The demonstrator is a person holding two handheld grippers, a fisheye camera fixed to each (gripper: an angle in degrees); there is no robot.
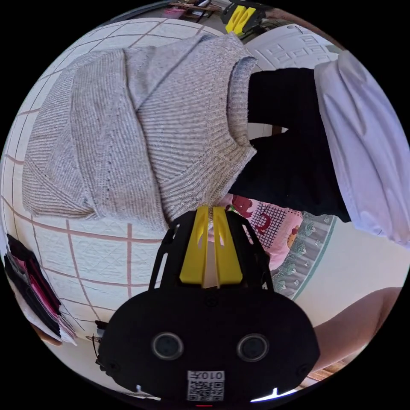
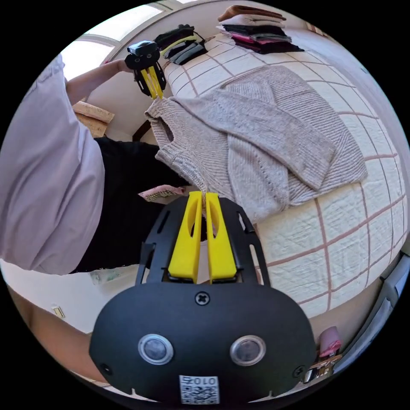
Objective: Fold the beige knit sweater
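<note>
- white quilted bedspread (image 2: 341,239) with pinkish grid lines covers the bed, and the beige knit sweater (image 2: 265,141) lies spread across it.
- both sleeves of the sweater are folded in over its body, crossing near the middle.
- sweater's collar end reaches past the bed's edge, lifted toward the person.
- left gripper (image 1: 210,210) has its yellow jaws closed on the knit edge at one shoulder by the collar; in the right gripper view it (image 2: 153,92) shows pinching that same corner.
- right gripper (image 2: 204,196) has its jaws pressed together on the other shoulder's edge.
- person in a white top (image 2: 47,179) and black trousers (image 2: 119,205) stands just beside the bed.
- stacks of folded clothes (image 2: 256,30) sit at the far end of the bed.
</note>
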